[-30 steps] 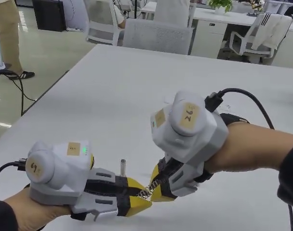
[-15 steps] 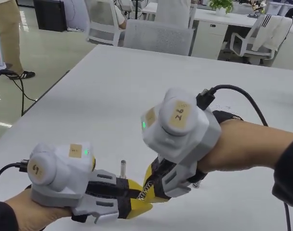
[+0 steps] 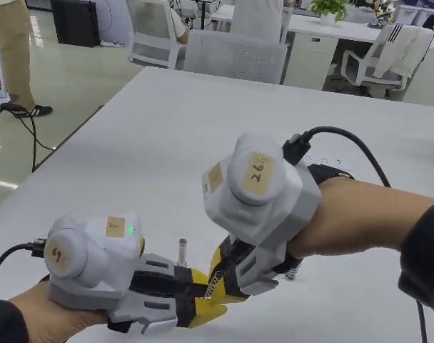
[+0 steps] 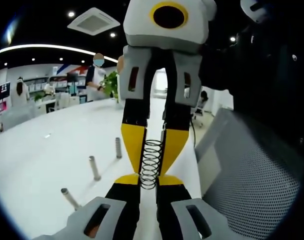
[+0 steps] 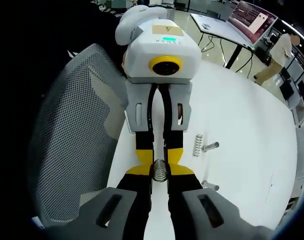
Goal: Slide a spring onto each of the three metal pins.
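Note:
A small steel spring (image 3: 211,284) is caught between both yellow-tipped grippers near the table's front edge. My left gripper (image 3: 205,306) comes in from the bottom left and is shut on the spring's near end (image 4: 150,176). From the right, my right gripper (image 3: 221,274) is tilted down and shut on the spring's other end (image 5: 159,171). One upright metal pin (image 3: 182,251) stands just behind the tips. In the left gripper view, three pins (image 4: 94,167) stand in a row to the left. A loose spring (image 5: 197,145) lies beside a pin (image 5: 210,146).
The white table (image 3: 167,143) stretches away behind the grippers. Another spring (image 3: 295,270) lies by the right wrist. A black cable (image 3: 360,146) arcs over the right arm. Office chairs (image 3: 231,53) and desks stand beyond the far edge.
The right gripper has moved left and down toward the left gripper. The stretch of spring showing between the two sets of tips is shorter now. The left gripper has barely moved.

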Action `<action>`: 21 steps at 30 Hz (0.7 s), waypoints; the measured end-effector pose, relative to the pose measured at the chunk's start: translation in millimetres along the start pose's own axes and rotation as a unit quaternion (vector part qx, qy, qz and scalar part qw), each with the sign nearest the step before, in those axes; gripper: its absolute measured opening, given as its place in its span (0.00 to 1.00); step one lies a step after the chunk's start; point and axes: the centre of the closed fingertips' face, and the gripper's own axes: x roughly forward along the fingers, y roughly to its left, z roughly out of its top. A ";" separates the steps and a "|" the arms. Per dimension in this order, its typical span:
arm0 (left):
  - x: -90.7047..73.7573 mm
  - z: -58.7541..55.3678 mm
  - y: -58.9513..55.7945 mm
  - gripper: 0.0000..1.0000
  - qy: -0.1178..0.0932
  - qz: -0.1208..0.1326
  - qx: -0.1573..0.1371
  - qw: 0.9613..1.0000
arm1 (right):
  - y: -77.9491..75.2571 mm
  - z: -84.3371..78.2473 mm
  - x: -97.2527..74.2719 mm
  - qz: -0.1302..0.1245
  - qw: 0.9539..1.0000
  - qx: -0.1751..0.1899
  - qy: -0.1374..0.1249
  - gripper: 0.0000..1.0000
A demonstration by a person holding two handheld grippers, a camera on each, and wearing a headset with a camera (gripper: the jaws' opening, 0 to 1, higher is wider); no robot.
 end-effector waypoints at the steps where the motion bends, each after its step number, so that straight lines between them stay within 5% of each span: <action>1: -0.2 -0.2 0.1 0.03 0.000 0.000 -0.002 1.000 | 0.0 0.1 0.1 0.000 1.000 0.000 0.000 0.08; 21: -6.2 -0.8 6.8 0.17 -0.005 0.016 -0.013 1.000 | -10.0 -8.3 -5.1 -0.008 1.000 0.007 0.008 0.08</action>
